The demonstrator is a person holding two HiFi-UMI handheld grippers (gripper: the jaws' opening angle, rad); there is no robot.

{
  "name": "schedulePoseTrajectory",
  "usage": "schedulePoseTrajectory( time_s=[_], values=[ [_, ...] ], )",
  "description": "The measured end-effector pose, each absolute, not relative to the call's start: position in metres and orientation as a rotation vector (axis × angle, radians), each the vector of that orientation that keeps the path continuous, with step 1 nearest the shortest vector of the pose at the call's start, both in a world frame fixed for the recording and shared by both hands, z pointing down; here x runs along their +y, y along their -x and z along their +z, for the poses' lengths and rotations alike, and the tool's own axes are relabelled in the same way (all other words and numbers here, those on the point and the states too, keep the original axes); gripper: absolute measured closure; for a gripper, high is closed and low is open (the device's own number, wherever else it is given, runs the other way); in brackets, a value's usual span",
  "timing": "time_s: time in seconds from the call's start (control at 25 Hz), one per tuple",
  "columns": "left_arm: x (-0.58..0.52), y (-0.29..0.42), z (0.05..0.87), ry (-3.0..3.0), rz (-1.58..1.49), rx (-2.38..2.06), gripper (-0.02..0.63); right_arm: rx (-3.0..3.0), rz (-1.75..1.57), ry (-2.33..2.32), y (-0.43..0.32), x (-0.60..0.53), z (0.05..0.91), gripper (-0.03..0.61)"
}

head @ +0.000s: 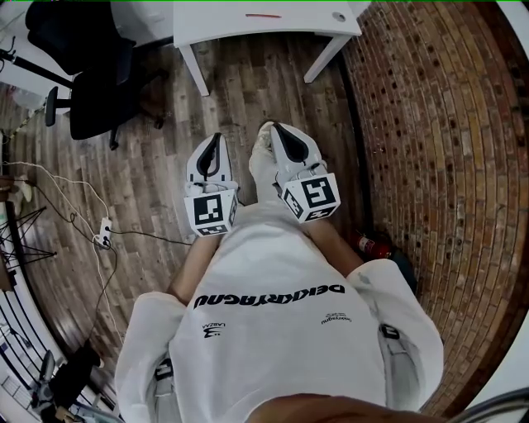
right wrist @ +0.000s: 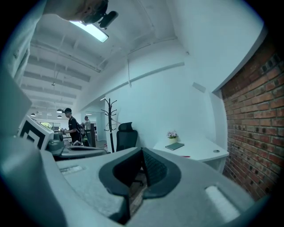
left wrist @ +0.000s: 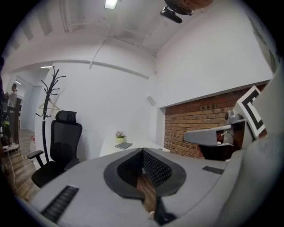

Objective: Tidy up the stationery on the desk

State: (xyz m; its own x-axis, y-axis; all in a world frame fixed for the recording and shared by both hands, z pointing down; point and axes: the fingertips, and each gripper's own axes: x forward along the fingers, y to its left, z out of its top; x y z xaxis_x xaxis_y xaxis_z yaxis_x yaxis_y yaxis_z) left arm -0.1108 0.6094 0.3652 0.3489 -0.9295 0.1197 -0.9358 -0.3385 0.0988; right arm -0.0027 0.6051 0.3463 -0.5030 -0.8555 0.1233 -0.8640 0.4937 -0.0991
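Left tongs (head: 216, 137) and right tongs (head: 278, 128) are both clenched shut with nothing between them. They sit side by side in front of the person's chest, pointing toward the white desk (head: 273, 23) and well short of it. On the desk a notebook (right wrist: 175, 146) lies near the far end, just beside a small plant (right wrist: 172, 135). A red pen (head: 263, 15) lies nearer the front edge. Both are well apart from the tongs. A chair (head: 97, 91) stands left of the desk.
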Motion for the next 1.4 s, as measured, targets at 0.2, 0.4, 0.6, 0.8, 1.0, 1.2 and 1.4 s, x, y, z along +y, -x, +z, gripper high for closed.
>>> schedulePoseTrajectory(
  time_s=[0.2, 0.4, 0.6, 0.8, 1.0, 1.2, 1.4],
  values=[
    [0.551, 0.115, 0.364, -2.470, 0.093, -1.755, 0.615, -2.692, 0.183, -1.501, 0.009, 0.547, 0.347, 0.577],
    [0.478, 0.119, 0.364, -2.453, 0.098, -1.790, 0.615, -2.691, 0.208, -1.527, 0.006, 0.471, 0.348, 0.577],
    [0.394, 0.117, 0.379, -2.446, 0.109, -1.789, 0.615, -2.658, 0.283, -1.562, -0.003, 0.384, 0.370, 0.578],
    [0.298, 0.106, 0.385, -2.438, 0.129, -1.777, 0.615, -2.639, 0.323, -1.570, -0.015, 0.286, 0.379, 0.577],
    [0.213, 0.083, 0.375, -2.423, 0.174, -1.753, 0.615, -2.626, 0.364, -1.569, -0.036, 0.196, 0.368, 0.578],
    [0.137, 0.063, 0.370, -2.420, 0.200, -1.752, 0.615, -2.637, 0.383, -1.549, -0.050, 0.121, 0.364, 0.577],
    [0.090, 0.051, 0.371, -2.398, 0.243, -1.766, 0.615, -2.633, 0.441, -1.546, -0.067, 0.072, 0.370, 0.577]
  ],
)
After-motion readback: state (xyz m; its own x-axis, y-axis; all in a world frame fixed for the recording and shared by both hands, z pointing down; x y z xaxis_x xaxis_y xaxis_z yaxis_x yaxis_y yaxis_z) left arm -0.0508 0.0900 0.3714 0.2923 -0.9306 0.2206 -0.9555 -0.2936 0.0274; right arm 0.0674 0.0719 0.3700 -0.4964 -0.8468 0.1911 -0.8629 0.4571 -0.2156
